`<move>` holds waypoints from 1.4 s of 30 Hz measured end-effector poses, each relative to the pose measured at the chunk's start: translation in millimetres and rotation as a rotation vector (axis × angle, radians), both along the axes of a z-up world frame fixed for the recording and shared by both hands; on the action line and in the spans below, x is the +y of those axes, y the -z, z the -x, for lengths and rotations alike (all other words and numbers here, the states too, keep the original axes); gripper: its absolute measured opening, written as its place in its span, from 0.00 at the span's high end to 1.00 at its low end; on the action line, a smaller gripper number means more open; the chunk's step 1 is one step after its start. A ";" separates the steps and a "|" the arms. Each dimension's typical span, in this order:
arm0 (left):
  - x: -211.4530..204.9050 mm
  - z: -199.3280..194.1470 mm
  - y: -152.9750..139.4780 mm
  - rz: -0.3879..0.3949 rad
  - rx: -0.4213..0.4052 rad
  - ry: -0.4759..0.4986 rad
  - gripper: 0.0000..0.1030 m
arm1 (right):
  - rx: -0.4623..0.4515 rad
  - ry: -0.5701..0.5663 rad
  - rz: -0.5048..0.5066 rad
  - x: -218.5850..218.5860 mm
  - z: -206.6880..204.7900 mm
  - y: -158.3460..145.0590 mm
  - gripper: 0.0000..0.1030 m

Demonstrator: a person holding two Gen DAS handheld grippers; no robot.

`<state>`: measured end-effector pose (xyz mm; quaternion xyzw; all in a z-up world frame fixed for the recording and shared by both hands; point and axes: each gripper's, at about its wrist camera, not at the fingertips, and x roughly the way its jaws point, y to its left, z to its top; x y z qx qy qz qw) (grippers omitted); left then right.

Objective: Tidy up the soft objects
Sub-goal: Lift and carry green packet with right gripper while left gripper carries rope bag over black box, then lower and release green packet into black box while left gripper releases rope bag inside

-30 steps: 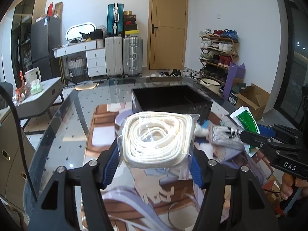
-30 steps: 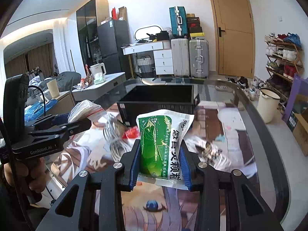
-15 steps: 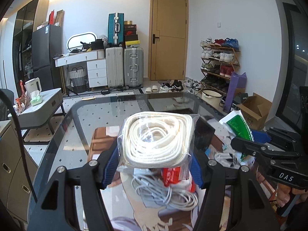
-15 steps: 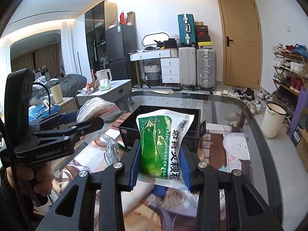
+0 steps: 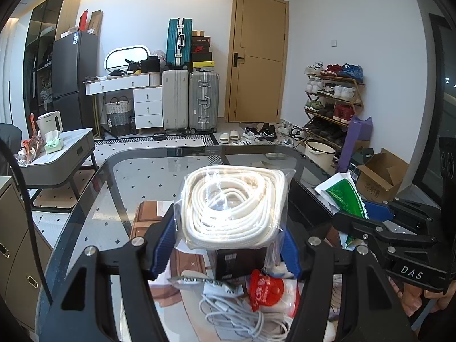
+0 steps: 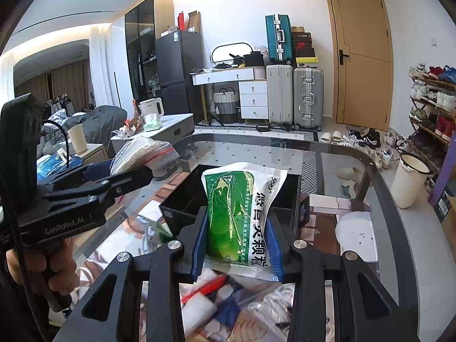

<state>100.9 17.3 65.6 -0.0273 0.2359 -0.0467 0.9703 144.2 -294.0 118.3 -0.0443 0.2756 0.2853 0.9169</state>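
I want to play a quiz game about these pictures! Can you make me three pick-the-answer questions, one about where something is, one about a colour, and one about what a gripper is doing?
1. Where is the black bin?
A. on the floor
B. on the glass table, behind the packet
C. on the shoe rack

2. What colour is the packet in the right gripper?
A. green and white
B. red
C. purple

3. What is the left gripper doing?
A. hanging open
B. pressing the table
C. squeezing the bagged white rope

Answers: 1 B, the bin stands on the tabletop past the packet. 2 A, green print on white. 3 C, both blue pads press the bag's sides.
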 end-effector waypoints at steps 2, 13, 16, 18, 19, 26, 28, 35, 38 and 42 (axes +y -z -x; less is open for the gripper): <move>-1.5 -7.4 3.0 0.000 0.004 -0.003 0.39 | -0.005 0.003 0.002 1.5 -9.0 0.3 0.64; -14.3 -42.0 21.1 -0.012 0.039 0.002 0.39 | 0.019 0.022 -0.003 7.8 -53.6 6.3 0.64; -17.7 -49.2 25.0 -0.016 0.047 0.000 0.39 | 0.028 0.015 0.009 12.2 -61.2 11.8 0.64; -18.8 -54.2 26.7 -0.015 0.053 -0.001 0.39 | 0.033 0.006 0.024 16.4 -67.2 16.0 0.64; -19.9 -57.3 27.0 -0.015 0.056 0.001 0.39 | 0.035 0.002 0.030 17.7 -69.7 18.2 0.64; -23.4 -70.0 34.2 -0.034 0.088 0.014 0.39 | 0.049 -0.009 0.060 25.1 -80.8 32.1 0.64; -24.5 -73.1 36.1 -0.042 0.099 0.014 0.39 | 0.053 -0.015 0.067 26.1 -85.0 35.1 0.64; -28.4 -77.7 36.7 -0.078 0.106 0.018 0.39 | 0.072 -0.035 0.106 33.3 -91.1 46.5 0.64; -29.2 -78.2 36.9 -0.090 0.107 0.023 0.38 | 0.073 -0.036 0.124 35.5 -92.6 48.1 0.64; -29.3 -76.9 38.2 -0.096 0.105 0.024 0.38 | 0.076 -0.038 0.151 37.2 -92.1 49.9 0.64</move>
